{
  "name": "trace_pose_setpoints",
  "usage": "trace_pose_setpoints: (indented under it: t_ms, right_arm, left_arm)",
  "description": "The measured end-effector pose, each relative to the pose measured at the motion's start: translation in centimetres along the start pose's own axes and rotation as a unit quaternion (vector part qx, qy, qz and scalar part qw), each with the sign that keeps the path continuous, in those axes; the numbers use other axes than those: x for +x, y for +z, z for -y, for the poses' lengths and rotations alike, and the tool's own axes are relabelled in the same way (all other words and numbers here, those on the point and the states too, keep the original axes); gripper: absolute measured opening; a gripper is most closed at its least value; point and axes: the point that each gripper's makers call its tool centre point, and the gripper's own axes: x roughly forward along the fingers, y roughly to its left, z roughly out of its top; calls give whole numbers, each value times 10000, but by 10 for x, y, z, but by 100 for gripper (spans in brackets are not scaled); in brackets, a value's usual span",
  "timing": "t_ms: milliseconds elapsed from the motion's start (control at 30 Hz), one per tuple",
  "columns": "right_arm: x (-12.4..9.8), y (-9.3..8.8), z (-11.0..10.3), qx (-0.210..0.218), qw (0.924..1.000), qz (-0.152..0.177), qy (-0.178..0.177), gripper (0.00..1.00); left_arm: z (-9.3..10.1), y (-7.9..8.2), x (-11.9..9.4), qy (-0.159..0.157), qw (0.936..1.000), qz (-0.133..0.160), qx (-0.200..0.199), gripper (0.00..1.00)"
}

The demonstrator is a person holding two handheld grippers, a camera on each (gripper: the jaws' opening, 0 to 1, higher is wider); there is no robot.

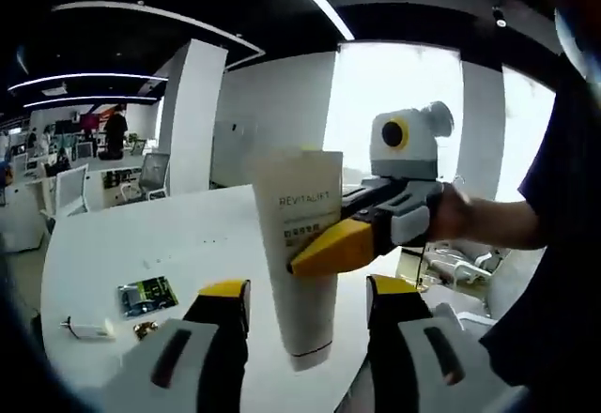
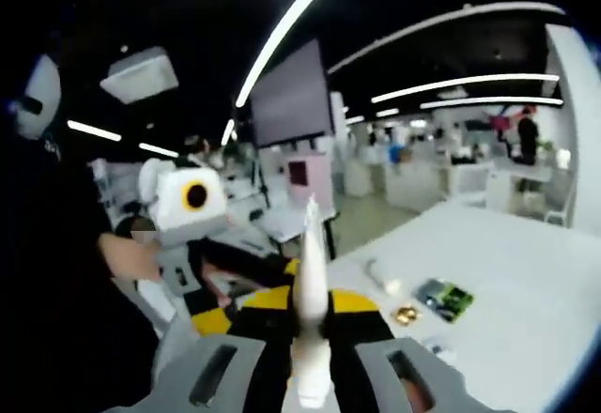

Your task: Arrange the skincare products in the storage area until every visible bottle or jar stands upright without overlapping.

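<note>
White table: bears a green packet and a small white item. White tube, marked REVITALIFT, hangs cap-down above the table, probably lifted for standing upright. Right gripper clamps its middle; left gripper flanks its cap, jaws parted, grasping nothing.
</note>
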Motion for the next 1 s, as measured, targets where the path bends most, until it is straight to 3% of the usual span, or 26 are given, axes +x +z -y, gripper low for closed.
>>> trace_pose_setpoints:
  t_ms: [200,300,467,600,733,1000]
  right_arm:
    - [-5,21,-22,-108,9964,255,795,6]
    - [-6,28,-29,-283,9937,256,1058,6]
    - [-5,38,-38,-474,9882,291,1425,6]
    - [-5,41,-41,-623,9852,275,1571,6]
    - [-5,43,-43,-691,9833,278,1660,6]
    - [-1,44,-43,-967,9818,334,1602,8]
  left_arm:
    - [5,10,-3,-369,9993,61,-76,50]
    - [12,23,-6,-689,9968,314,-243,47]
    - [19,28,-10,-965,9949,275,-33,37]
    - [22,28,-12,-1076,9939,252,28,34]
    - [18,27,-13,-998,9946,244,126,25]
    - [16,31,-15,-848,9952,421,265,24]
